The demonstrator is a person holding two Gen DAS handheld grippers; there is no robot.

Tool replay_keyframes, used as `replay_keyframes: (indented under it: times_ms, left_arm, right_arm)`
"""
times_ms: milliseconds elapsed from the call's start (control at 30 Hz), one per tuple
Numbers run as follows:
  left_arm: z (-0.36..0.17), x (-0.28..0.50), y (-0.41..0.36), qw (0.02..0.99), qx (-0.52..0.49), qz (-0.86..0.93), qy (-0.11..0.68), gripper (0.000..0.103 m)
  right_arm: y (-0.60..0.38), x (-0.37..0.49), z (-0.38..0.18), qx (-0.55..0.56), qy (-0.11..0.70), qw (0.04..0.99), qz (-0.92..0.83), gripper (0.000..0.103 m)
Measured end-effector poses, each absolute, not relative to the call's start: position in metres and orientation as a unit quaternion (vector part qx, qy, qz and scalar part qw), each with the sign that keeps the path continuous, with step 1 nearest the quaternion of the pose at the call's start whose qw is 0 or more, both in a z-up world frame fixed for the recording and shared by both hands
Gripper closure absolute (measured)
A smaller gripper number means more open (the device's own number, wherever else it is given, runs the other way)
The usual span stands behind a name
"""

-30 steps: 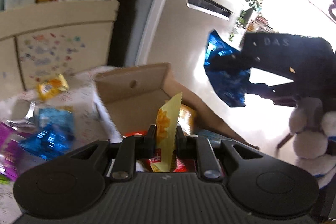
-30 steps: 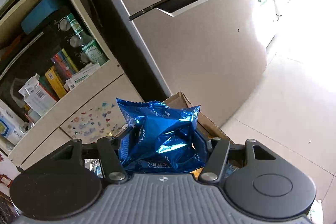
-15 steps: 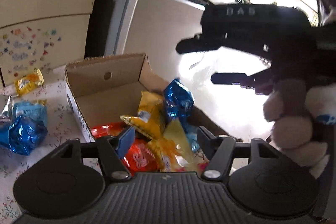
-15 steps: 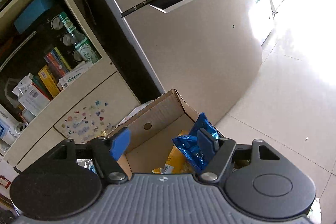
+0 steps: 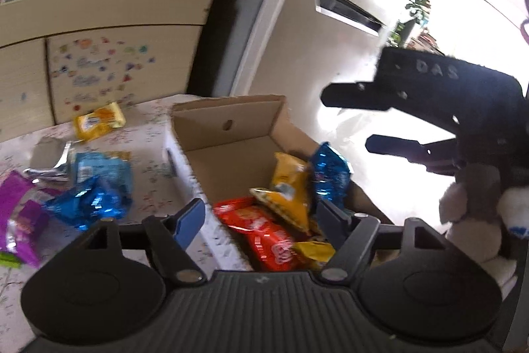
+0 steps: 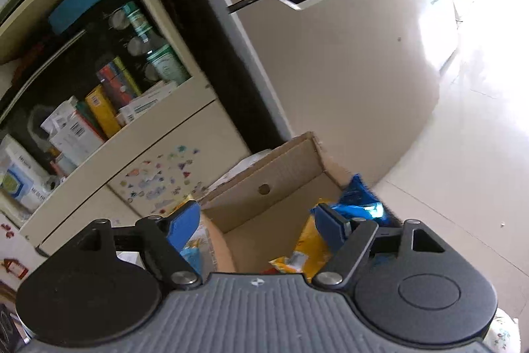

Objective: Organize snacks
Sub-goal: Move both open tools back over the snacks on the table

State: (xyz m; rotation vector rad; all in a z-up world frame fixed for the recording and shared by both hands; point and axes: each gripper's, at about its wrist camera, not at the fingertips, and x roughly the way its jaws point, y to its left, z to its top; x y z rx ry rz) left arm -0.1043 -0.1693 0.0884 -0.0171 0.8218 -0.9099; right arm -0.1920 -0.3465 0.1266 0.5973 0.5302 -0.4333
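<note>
Since a second ago, both packets you held have dropped into the cardboard box [image 5: 231, 148]. Your left gripper [image 5: 261, 217] and right gripper [image 6: 258, 227] have just been opening and grip nothing; ahead of them lie the yellow packet [image 5: 291, 184] and blue packet [image 5: 327, 174].

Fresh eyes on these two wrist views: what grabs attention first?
The open brown cardboard box on the patterned tablecloth, holding red, yellow and shiny blue snack packets. Left of it, loose packets lie on the cloth, including a crumpled blue foil one. The black right gripper hovers open above the box's right side.
</note>
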Motion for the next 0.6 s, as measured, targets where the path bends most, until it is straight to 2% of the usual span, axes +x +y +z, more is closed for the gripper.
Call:
replay_keyframes:
  times_ms: [600]
  left_arm:
    - [0.116, -0.031, -0.058, 0.886, -0.035, -0.282, 0.366, 0.024]
  right_arm:
    - [-0.299, -0.149, 0.122, 0.267, 0.289, 0.911, -0.121, 0.02]
